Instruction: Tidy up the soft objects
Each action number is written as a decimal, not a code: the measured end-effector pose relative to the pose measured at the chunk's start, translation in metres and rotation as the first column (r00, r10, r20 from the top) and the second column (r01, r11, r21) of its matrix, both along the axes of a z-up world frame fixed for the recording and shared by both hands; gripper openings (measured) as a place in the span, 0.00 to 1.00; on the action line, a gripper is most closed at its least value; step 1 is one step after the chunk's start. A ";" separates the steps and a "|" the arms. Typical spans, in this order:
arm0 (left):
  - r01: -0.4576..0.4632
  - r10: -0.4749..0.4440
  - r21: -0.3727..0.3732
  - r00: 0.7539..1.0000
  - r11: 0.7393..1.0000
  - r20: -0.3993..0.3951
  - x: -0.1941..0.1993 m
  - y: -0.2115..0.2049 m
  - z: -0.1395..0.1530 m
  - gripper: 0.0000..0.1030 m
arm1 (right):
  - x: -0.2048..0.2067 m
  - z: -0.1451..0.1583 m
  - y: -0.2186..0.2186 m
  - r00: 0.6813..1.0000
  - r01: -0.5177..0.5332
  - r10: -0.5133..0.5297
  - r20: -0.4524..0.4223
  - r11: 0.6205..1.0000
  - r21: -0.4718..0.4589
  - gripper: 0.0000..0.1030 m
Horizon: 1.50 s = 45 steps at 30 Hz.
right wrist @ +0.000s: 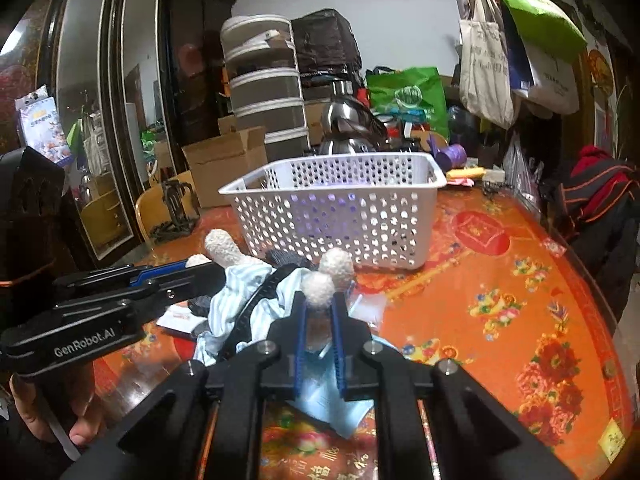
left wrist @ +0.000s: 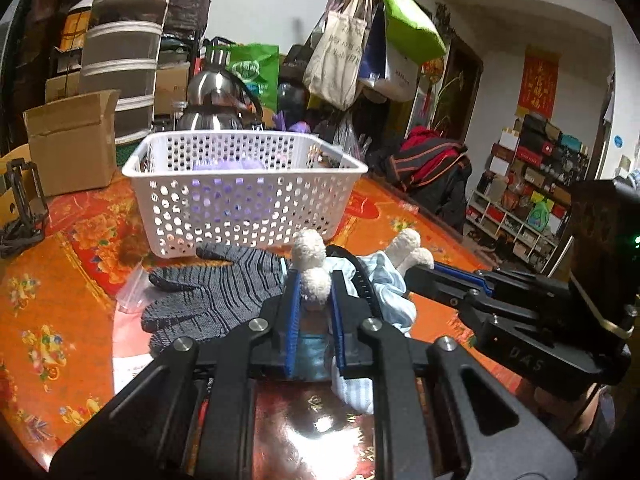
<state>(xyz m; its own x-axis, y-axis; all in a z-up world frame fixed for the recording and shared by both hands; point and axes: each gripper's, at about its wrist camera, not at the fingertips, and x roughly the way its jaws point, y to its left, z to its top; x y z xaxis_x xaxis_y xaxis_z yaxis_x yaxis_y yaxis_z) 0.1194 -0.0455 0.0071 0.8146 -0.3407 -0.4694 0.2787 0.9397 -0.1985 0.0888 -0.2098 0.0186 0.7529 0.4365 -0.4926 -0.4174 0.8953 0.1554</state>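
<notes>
Here the left gripper (left wrist: 314, 300) is clamped on a cream fuzzy limb of a plush toy (left wrist: 316, 286) dressed in pale blue striped cloth, and the right gripper (right wrist: 319, 306) pinches another such limb of the same toy (right wrist: 318, 288). Each claw shows up in the other's view: the right one enters the left wrist view from 3 o'clock, its tips at the toy's other pair of fuzzy limbs (left wrist: 408, 246); the left one enters the right wrist view from 9 o'clock.

The toy sits low over the orange floral tablecloth (right wrist: 500, 320); whether it touches the cloth cannot be told. In the left wrist view a dark grey knit glove (left wrist: 212, 292) lies flat at 10 o'clock from the toy, just beside it. At 12 o'clock stands a white perforated plastic basket (left wrist: 244, 196), with something purple (left wrist: 230, 166) inside, seen through the holes. Beyond the basket, a steel kettle (left wrist: 218, 96) is at 12 o'clock and an open cardboard box (left wrist: 70, 144) at 10 o'clock.
</notes>
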 end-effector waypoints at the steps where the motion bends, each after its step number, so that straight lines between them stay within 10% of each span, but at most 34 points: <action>1: -0.001 0.001 -0.002 1.000 1.000 0.008 -0.002 0.001 0.003 0.12 | -0.001 0.003 0.000 1.000 -0.004 0.004 0.005 1.000 0.004 0.10; 13: -0.006 0.007 -0.036 1.000 0.999 0.024 0.007 0.004 0.047 0.12 | 0.015 0.041 -0.008 0.998 -0.060 0.060 0.005 0.997 0.053 0.10; 27: -0.034 0.028 -0.094 0.997 0.995 -0.065 0.156 0.000 0.141 0.12 | 0.138 0.132 -0.011 1.000 0.000 0.000 0.011 1.000 -0.007 0.10; 45: -0.138 0.127 -0.029 0.962 0.990 -0.243 0.294 -0.014 0.063 0.12 | 0.268 0.061 0.000 0.993 0.041 -0.060 -0.097 0.981 -0.189 0.10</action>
